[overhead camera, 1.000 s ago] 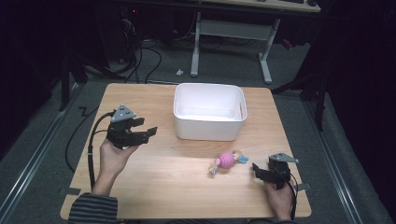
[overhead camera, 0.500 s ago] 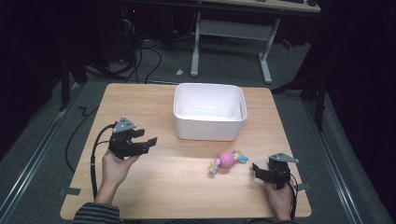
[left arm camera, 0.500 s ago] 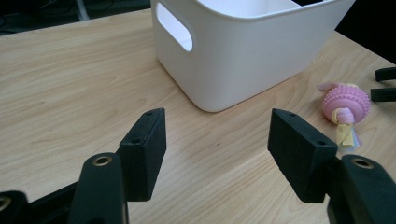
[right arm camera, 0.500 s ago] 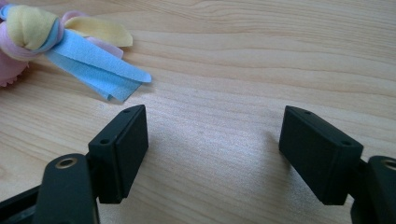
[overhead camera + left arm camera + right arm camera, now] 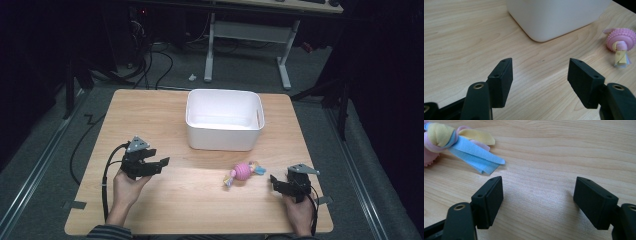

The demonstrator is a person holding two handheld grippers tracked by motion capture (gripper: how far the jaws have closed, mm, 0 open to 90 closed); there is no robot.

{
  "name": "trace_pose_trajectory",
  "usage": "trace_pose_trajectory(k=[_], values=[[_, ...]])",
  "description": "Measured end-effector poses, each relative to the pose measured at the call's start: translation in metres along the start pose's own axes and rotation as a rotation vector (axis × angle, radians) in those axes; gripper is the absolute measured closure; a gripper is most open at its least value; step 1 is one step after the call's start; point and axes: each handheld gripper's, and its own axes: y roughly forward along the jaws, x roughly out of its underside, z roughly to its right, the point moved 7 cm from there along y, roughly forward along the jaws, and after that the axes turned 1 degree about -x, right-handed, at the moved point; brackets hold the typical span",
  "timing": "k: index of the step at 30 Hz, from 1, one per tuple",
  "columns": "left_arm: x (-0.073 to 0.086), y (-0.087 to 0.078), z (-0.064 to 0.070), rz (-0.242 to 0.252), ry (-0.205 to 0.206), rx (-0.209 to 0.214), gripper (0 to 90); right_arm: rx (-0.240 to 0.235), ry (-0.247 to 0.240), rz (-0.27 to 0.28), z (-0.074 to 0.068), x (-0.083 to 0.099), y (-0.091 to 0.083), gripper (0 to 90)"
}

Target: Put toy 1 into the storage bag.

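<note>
A pink knobbly toy (image 5: 242,171) with yellow, pink and blue cloth strips lies on the wooden table (image 5: 200,210), in front of a white bin (image 5: 224,120). My left gripper (image 5: 163,163) is open at the table's left, held low and pointing right toward the toy (image 5: 621,43) and the bin (image 5: 556,17). Over at the front right my right gripper (image 5: 273,181) is open too, just right of the toy. Its jaws stand wide over bare wood, with the toy's blue and yellow strips (image 5: 474,155) close ahead to the left.
The white bin looks empty and stands at the table's back centre. Cables trail on the dark floor (image 5: 150,65) behind the table, near a white desk frame (image 5: 247,35). A cable runs from my left gripper off the table's left edge.
My left gripper has come back toward the near edge and dropped lower over the table. The right gripper and the toy have stayed put.
</note>
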Motion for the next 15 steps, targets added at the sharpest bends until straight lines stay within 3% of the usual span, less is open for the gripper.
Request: trace_pose_trajectory(k=[6,15], values=[[0.014,0.008,-0.002,-0.016,-0.027,-0.005,37.3,0.000,0.001,0.000,0.000,0.000,0.000,24.1],[0.037,0.028,-0.005,-0.065,-0.027,-0.037,37.2,-0.001,0.000,0.000,0.000,0.000,0.000,24.1]])
